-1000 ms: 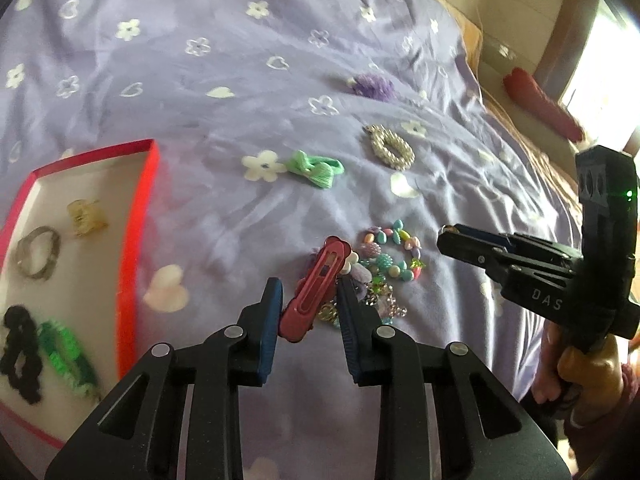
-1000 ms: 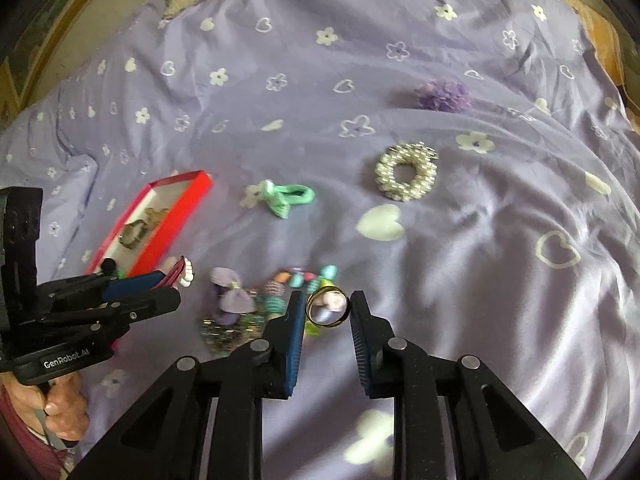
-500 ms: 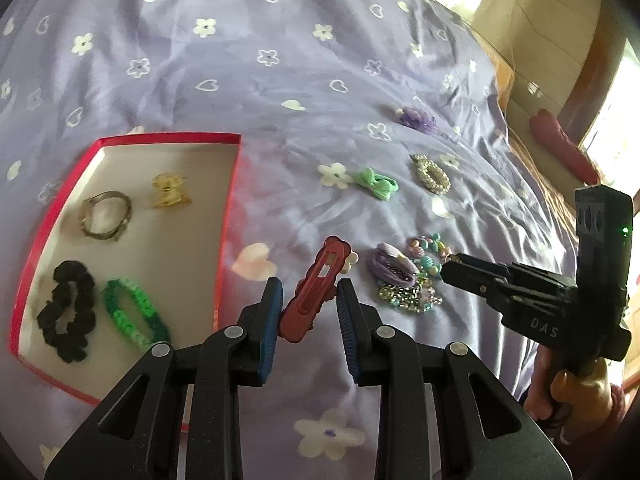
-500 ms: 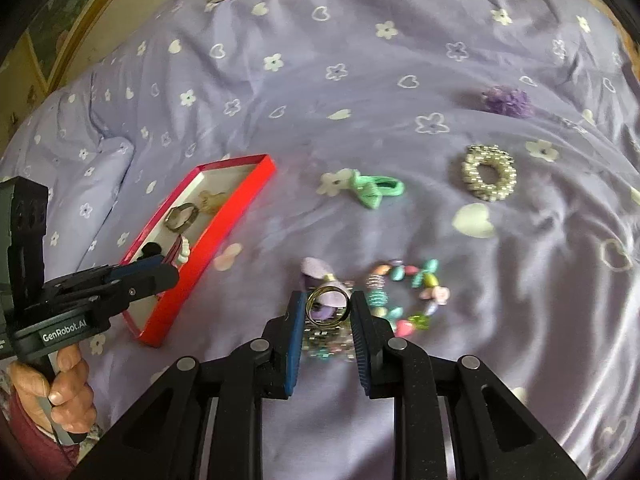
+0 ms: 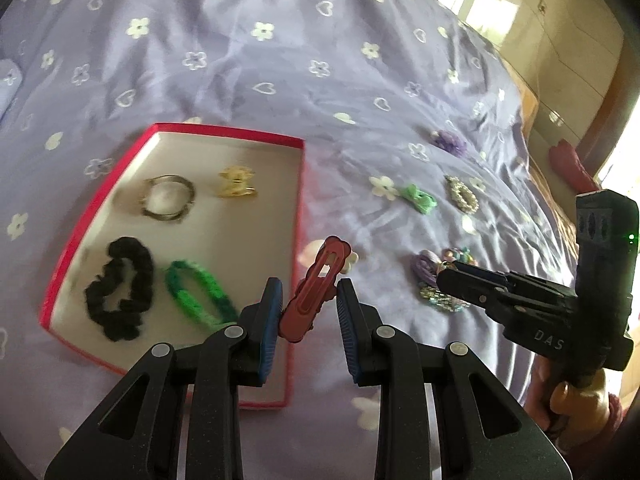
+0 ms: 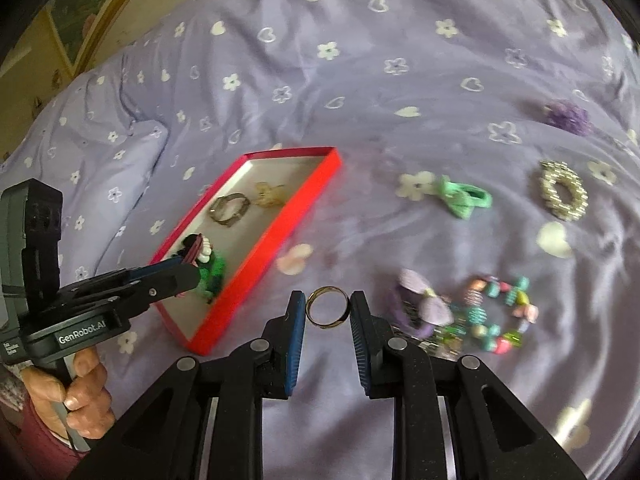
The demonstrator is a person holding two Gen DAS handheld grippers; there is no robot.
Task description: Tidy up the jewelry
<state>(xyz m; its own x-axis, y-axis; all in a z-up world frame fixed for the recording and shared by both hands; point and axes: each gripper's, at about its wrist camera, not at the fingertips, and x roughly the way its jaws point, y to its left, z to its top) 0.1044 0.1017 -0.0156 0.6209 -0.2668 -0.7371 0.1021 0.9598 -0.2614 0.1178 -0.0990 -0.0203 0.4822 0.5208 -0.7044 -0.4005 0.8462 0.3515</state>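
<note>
My left gripper [image 5: 309, 294] is shut on a red hair clip [image 5: 316, 286] and holds it above the right edge of the red-rimmed box [image 5: 299, 184]. The box holds a black scrunchie [image 5: 120, 288], a green band [image 5: 198, 294], a metal bracelet [image 5: 166, 198] and a yellow clip [image 5: 236, 182]. My right gripper [image 6: 327, 307] is shut on a gold ring [image 6: 327, 307] and holds it above the bedspread, right of the box [image 6: 304, 208]. The left gripper also shows in the right wrist view [image 6: 188, 268], over the box.
On the purple bedspread [image 6: 360, 80] lie a beaded bracelet [image 6: 500, 316], a purple bow clip [image 6: 420, 304], a green hair tie [image 6: 464, 198], a pearl ring [image 6: 564, 196] and a purple scrunchie [image 6: 568, 118]. A wooden bed frame [image 5: 528, 104] runs along the far right.
Both grippers have lifted and moved left toward the box, each still holding its item. The left gripper now hangs over the box's right edge.
</note>
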